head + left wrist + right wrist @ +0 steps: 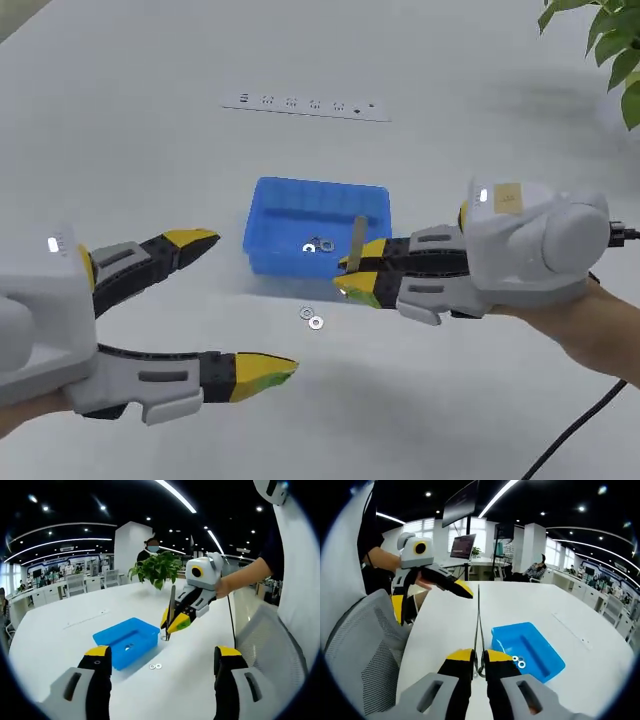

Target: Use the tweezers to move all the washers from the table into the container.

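Two grippers (252,302) (345,280), one tweezers (358,240), four washers (306,313) (317,322) (310,248) (327,244)

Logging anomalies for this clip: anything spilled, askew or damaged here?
Nothing stands out. The blue container sits flat, two washers lie on the table before it, and the right gripper holds the tweezers.

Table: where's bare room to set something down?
Free: the band between power strip and blue container, and the table left of the container. Crowded: the container's near side, with two washers, the tweezers and the right gripper.
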Demonstrator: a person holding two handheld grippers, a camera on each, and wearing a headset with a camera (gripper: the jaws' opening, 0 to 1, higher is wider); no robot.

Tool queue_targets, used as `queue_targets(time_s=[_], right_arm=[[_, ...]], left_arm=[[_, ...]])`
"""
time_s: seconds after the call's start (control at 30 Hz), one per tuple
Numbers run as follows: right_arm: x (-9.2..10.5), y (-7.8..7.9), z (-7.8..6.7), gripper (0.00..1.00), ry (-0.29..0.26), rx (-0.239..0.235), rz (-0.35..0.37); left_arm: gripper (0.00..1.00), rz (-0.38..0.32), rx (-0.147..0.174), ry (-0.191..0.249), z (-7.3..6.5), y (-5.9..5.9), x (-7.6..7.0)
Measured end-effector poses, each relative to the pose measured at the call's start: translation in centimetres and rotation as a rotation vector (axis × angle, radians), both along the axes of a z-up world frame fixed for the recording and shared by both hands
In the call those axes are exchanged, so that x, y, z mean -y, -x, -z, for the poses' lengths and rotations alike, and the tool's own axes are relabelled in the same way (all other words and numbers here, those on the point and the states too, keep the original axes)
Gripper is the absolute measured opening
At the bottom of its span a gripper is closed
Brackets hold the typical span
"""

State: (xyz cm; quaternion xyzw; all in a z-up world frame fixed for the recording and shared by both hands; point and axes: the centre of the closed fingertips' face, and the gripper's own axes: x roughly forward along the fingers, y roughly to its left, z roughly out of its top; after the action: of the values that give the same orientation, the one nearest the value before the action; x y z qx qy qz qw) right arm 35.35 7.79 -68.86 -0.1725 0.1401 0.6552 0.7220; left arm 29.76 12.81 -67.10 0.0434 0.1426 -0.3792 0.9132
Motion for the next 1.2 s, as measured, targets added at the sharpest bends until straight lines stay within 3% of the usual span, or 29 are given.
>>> queue_targets(time_s=[0.3, 0.53, 0.63, 0.77, 1.0, 1.2], right_arm=[[-0.9, -2.7, -2.4, 0.09, -0.044, 0.009, 0.055], [-2.6, -5.6, -2.8, 0.09, -0.064, 0.011, 0.078], [-3.2, -7.0, -2.6, 0.09, -0.095, -0.019, 0.107], [-3.8, -8.4, -2.0, 0.09, -0.109, -0.046, 0.136], [-4.4, -10.2, 1.8, 0.09, -0.052, -0.085, 0.163], [-4.7, -10.7, 4.1, 0.09, -0.014, -0.104, 0.165]], left_arm=[[0.99, -0.005, -0.010, 0.018, 0.7, 0.6, -0.2], [0.99, -0.011, -0.014, 0.011, 1.1, 1.0, -0.9], [0.99, -0.023, -0.019, 0.021, 1.3, 1.0, -1.3], [0.99, -0.030, -0.028, 0.016, 1.7, 1.1, -1.5], [0.99, -0.053, -0.062, 0.020, 2.8, 1.0, -1.9], [0.99, -0.065, -0.074, 0.020, 3.0, 0.7, -2.1]])
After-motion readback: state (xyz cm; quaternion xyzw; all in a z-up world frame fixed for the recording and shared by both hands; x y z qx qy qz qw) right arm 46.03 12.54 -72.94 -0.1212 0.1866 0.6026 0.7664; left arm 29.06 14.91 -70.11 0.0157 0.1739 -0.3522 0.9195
